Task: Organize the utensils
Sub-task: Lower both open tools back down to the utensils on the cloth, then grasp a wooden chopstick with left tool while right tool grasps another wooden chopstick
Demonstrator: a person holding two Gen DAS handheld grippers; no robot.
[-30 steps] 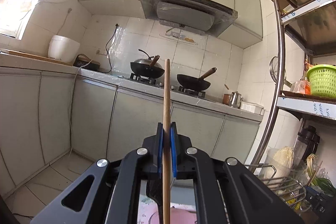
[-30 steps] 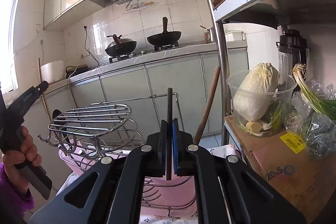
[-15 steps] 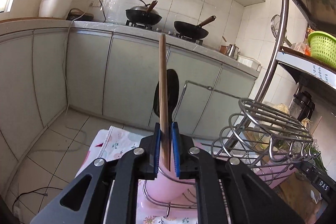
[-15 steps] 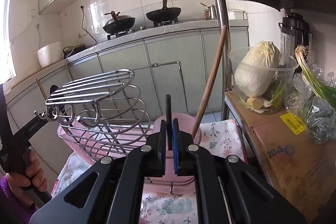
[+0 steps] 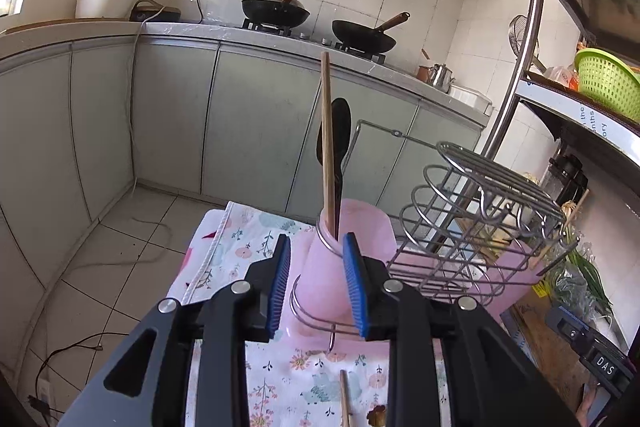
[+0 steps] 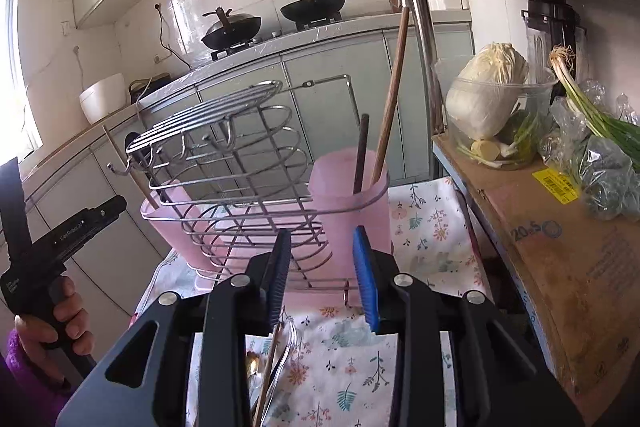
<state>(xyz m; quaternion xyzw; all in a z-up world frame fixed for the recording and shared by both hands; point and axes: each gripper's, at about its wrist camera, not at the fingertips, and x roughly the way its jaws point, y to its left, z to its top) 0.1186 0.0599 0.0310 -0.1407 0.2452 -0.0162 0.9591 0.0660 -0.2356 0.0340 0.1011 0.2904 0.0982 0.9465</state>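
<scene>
Left claw (image 5: 316, 283): released; its jaws have just been opening, and nothing is between the blue pads.
Wooden chopstick (image 5: 328, 143): stands nearly upright in the pink cup (image 5: 348, 267), at 12 o'clock from the left claw, clear of both pads.
Black spoon (image 5: 334, 143): in the same cup, just behind the chopstick, bowl end up.
Right claw (image 6: 322, 273): released; its jaws have just been opening, with no utensil between the pads.
Dark chopstick (image 6: 361, 155): leans in the second pink cup (image 6: 352, 211), at 12 o'clock from the right claw, apart from its pads.
Brown wooden handle (image 6: 394, 95): in that cup too, tilted toward 1 o'clock, just beside the dark chopstick.
Wire rack (image 6: 232, 179): holds both cups in its rings and sits on the floral cloth (image 6: 424, 227); from the right claw it lies at 11 o'clock.
Loose utensils (image 6: 276, 367): a wooden stick and metal cutlery lie on the cloth at 6 o'clock, under the right claw.
Hand (image 6: 60, 319): grips the left tool's handle at 9 o'clock in the right wrist view.
Cabbage (image 6: 486, 87): in a clear bowl on the cardboard box, at 2 o'clock.
</scene>
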